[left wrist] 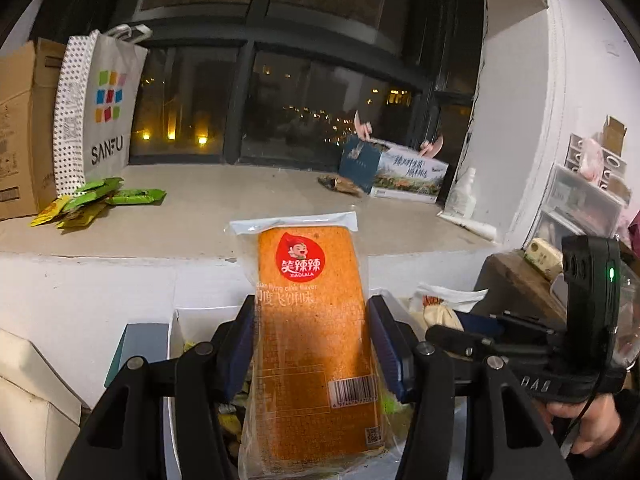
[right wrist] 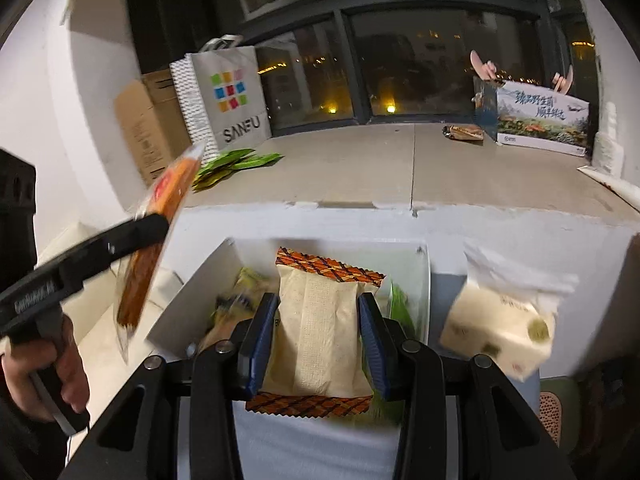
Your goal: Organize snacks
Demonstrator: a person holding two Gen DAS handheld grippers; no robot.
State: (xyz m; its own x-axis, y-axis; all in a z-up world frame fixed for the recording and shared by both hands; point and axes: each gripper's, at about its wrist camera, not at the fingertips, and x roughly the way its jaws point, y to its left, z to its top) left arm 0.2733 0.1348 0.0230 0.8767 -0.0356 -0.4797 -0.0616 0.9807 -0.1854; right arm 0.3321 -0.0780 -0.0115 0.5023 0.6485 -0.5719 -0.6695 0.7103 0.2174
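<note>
Your left tool (left wrist: 312, 344) is clenched on the orange pack (left wrist: 316, 320): both blue pads press its long sides, and the pack stands nearly upright at the centre of the left view. In the right view this same pack (right wrist: 160, 216) is at the left edge, blurred. Your right tool (right wrist: 318, 340) grips the beige pack (right wrist: 316, 328) with the orange zigzag ends, at the lower centre, above the white box (right wrist: 192, 300). More snacks lie inside this box, but they are too blurred to name. On the ledge (left wrist: 248, 200) behind, the green packs (left wrist: 96, 200) lie in a loose pile at the left, just beside the bag (left wrist: 96, 108). A brown pack (left wrist: 344, 186) lies at the right, touching the printed box (left wrist: 400, 176). A tissue pack (right wrist: 508, 324) is at the lower right of the right view.
</note>
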